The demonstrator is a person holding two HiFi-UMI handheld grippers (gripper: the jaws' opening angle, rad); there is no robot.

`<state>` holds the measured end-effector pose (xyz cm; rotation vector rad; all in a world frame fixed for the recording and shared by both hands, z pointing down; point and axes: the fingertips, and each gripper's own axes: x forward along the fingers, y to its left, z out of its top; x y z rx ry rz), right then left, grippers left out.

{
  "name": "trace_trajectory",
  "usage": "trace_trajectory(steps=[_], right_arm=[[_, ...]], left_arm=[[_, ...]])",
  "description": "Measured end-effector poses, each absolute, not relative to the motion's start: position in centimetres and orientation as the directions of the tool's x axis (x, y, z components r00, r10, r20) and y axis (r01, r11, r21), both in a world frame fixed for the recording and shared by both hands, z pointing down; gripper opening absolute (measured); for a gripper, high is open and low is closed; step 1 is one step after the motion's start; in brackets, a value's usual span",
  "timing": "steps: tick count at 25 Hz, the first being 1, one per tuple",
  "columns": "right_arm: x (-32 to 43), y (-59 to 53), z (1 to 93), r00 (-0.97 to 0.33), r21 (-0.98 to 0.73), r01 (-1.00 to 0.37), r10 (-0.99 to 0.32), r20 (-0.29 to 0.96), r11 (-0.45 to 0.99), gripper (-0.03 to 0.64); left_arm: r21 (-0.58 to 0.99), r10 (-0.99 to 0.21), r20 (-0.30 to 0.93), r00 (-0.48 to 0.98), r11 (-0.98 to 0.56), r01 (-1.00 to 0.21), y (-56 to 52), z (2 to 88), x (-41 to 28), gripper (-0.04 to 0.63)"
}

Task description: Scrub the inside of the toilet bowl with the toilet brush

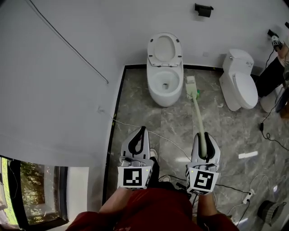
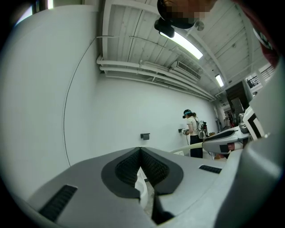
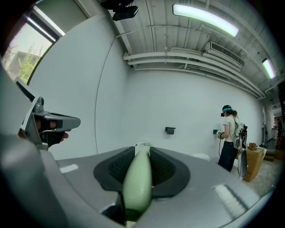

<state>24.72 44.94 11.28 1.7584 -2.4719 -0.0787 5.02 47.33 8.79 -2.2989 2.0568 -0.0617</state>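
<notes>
**Gripping the brush just short of the bowl**

Wearing a red fabric garment (image 1: 149,211) at the bottom edge of the head view, and standing alongside a broad white wall (image 1: 58,90) on grey marbled floor tiles (image 1: 135,108). Facing a white ceramic toilet (image 1: 154,93) with seat and lid raised against the far wall, a second white toilet (image 1: 241,83) with closed lid sitting well to its right. Sharing the room with another person (image 3: 229,138) in a light top and dark trousers, standing at that far wall.

Holding the right grey plastic gripper (image 1: 205,135) (image 3: 142,151) out in front, its jaws pinching the handle end of a long pale-green plastic toilet brush (image 1: 198,108) (image 3: 138,187). Pointing the brush forward and down, with its white bristle head lying just beside the open bowl's right flank, outside the rim; not telling from these views whether the head is touching the tiles. Carrying the left grey plastic gripper (image 1: 142,131) (image 2: 141,153) beside the right one, jaws pressed together on nothing.

Standing over a thin white cable (image 1: 167,140) trailing across the floor between the grippers, and looking past a small black wall bracket (image 1: 204,9) (image 3: 170,130) high on the far wall.
</notes>
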Motion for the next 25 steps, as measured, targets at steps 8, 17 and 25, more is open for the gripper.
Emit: trace_trajectory(steps=[8,17,25], right_arm=[[20.6,38.3,10.4,-0.345,0.158,-0.924,-0.937,0.048,0.348,0.116],[14.5,29.0,8.2,-0.316,0.199,-0.927,-0.948,0.037,0.317,0.115],[9.9,24.0,6.2,-0.301,0.237,-0.925,-0.953,0.015,0.296,0.115]], left_arm=[[-0.030,-0.996,-0.040,0.077,-0.076,-0.997,40.3,9.0,0.7,0.005],[0.000,-0.994,-0.067,0.090,-0.090,-0.996,30.4,7.8,-6.3,0.005],[0.021,-0.989,-0.083,0.119,-0.121,-0.992,25.2,6.9,-10.7,0.005]])
